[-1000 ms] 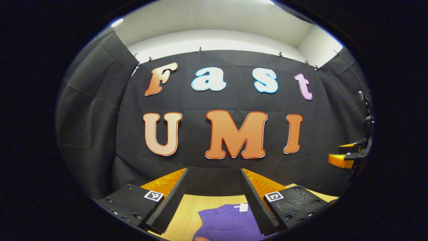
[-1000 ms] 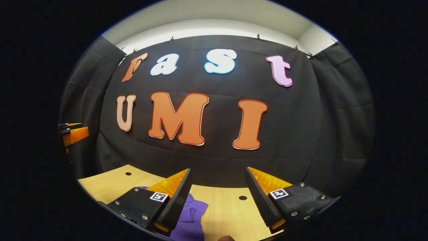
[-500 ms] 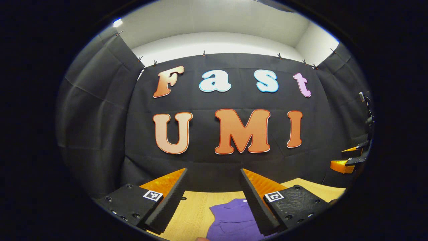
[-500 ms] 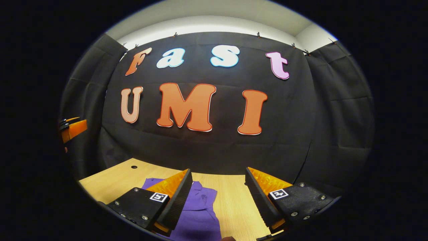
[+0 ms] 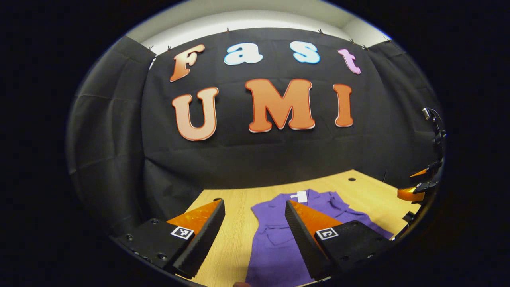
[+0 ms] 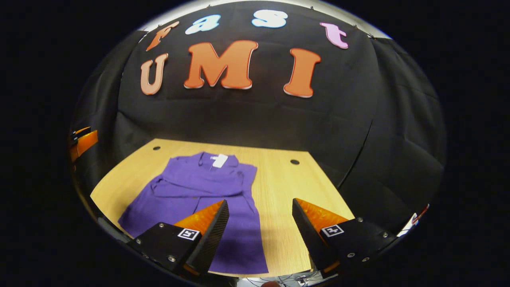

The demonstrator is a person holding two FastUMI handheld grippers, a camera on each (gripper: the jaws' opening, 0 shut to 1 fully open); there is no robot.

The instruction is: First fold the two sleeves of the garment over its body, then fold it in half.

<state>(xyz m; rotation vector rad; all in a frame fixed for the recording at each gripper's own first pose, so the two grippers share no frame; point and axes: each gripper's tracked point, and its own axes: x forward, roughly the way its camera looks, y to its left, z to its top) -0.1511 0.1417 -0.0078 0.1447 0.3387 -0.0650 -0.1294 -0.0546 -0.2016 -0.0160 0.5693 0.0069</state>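
Shirt (image 6: pixel 199 195) lay flat on desk (image 6: pixel 279 187), purple, collar and white tag (image 6: pixel 218 160) toward far wall. Came into much fuller sight than a second ago, when only a strip of it peeked between the fingers; both cameras tipped down toward desk. Right sleeve looked already folded across chest, judging by right gripper view; left sleeve hard to tell. Left claw (image 5: pixel 255 233) spread wide, pinching nothing, held above shirt's left side. Right claw (image 6: pixel 259 233) also spread wide and empty, above shirt's lower right edge and bare desk. Other claw (image 5: pixel 414 187) seen at far right of left gripper view, apart from shirt. No cloth touched yet. Probably lining up for next grab: sleeve fold or half fold, unclear which.
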